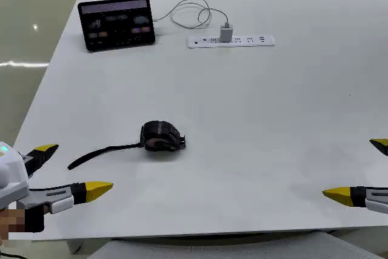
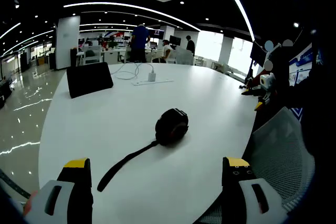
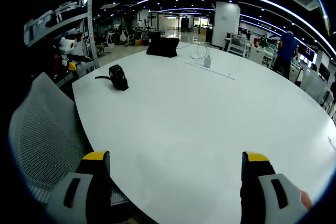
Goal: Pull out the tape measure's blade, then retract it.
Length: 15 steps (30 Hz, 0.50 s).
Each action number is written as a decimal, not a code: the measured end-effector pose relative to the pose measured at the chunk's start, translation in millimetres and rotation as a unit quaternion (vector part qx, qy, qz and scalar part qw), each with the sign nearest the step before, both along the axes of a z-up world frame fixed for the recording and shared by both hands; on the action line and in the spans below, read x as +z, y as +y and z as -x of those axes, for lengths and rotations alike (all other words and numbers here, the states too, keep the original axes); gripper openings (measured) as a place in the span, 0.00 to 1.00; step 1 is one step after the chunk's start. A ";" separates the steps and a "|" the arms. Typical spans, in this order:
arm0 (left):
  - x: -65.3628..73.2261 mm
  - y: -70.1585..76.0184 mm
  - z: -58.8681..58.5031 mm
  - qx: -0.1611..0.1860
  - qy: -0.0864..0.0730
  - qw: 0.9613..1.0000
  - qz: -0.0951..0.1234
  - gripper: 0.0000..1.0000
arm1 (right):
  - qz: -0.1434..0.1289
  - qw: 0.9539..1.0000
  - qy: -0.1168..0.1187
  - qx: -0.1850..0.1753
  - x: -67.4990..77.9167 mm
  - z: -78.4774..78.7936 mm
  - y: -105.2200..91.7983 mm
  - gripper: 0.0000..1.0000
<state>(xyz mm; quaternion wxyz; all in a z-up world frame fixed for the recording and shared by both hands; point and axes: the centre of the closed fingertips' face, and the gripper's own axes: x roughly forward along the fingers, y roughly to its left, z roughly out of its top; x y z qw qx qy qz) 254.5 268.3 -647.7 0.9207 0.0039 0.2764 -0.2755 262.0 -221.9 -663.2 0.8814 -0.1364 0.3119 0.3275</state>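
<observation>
The tape measure (image 1: 161, 137) lies on its side on the white desk (image 1: 254, 119), with the blade fully wound in. A black wrist strap (image 1: 103, 153) trails from the tape measure toward the left claw (image 1: 76, 169). The case appears compact, rigid and moderately heavy, probably rubber-coated, so it should grip well. The strap is limp and gives no useful hold. The blade is expected to be thin spring steel that is stiff along its length, liable to kink, and quick to snap back when released. Recommended hold: clamp one claw across the flat sides of the case and pinch the blade's end hook with the other. The hook appears to sit on the side of the tape measure away from the strap, but it is too small to confirm. The left claw stands wide open near the strap end and holds nothing. The right claw (image 1: 354, 168) is likewise wide open and empty, well apart from the tape measure on the opposite side. Bare desk extends from the tape measure toward the right claw, giving room for a straight pull. Beyond the tape measure, well apart, stand a tablet (image 1: 117, 22) and a power strip (image 1: 230, 41). The near desk edge runs close behind both claws.
</observation>
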 end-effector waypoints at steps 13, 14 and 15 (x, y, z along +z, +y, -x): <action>0.1 1.2 -2.6 0.001 -0.002 1.000 -0.001 1.00 | 0.005 1.000 -0.004 -0.002 0.7 -1.1 -2.2 1.00; 0.2 1.1 -2.2 0.000 -0.002 1.000 0.000 1.00 | 0.004 1.000 -0.002 -0.002 0.5 -0.9 -1.9 1.00; 0.1 1.4 -2.0 0.000 -0.002 1.000 -0.001 1.00 | 0.004 1.000 -0.002 -0.002 0.2 -0.9 -2.0 1.00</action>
